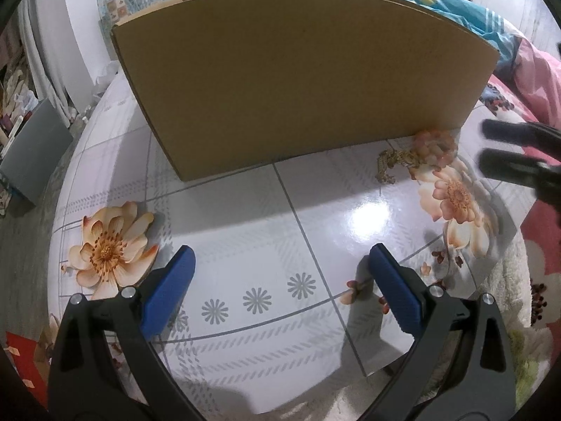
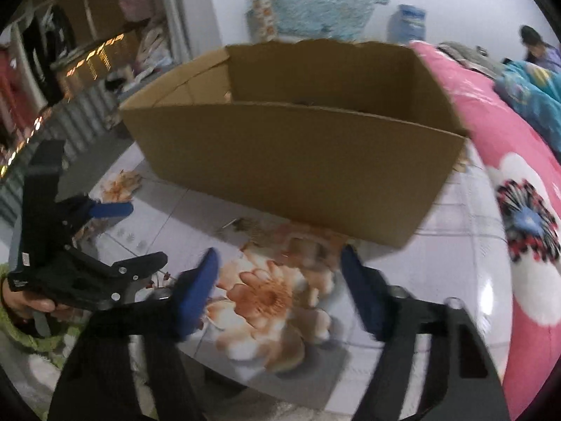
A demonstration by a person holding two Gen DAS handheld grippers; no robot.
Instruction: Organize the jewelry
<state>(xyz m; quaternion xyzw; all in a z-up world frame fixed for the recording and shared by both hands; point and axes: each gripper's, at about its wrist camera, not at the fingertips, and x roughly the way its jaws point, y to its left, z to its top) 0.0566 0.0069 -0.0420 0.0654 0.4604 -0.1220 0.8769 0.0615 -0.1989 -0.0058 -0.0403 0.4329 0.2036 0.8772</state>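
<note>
A glossy white surface (image 1: 245,217) printed with grey check lines and large peach flowers carries an open brown cardboard box (image 1: 301,80) that stands upright, its long plain wall facing both cameras. The task's thing, a small tangle of gold-coloured chain jewelry (image 1: 392,165), lies on the surface just in front of the box's near right corner, beside a printed flower; in the right wrist view the same jewelry (image 2: 245,226) shows only as a blurred brownish patch close to the foot of the box wall, and finer detail cannot be told. The left hand-held gripper (image 1: 280,266), black with blue pads, hangs over bare surface with its jaws spread wide and nothing between them, well apart from the jewelry. The right hand-held gripper (image 2: 278,266) is released too: its blue pads stand apart above a printed peach flower, clasping nothing, with the jewelry lying beyond its tips, nearer the box. In the left wrist view it enters from the right edge as two dark blurred fingers (image 1: 505,129) near the jewelry but not touching it. To the right of the surface lies a pink flowered quilt (image 2: 508,161), and a person (image 2: 536,49) sits far off in the background.
</note>
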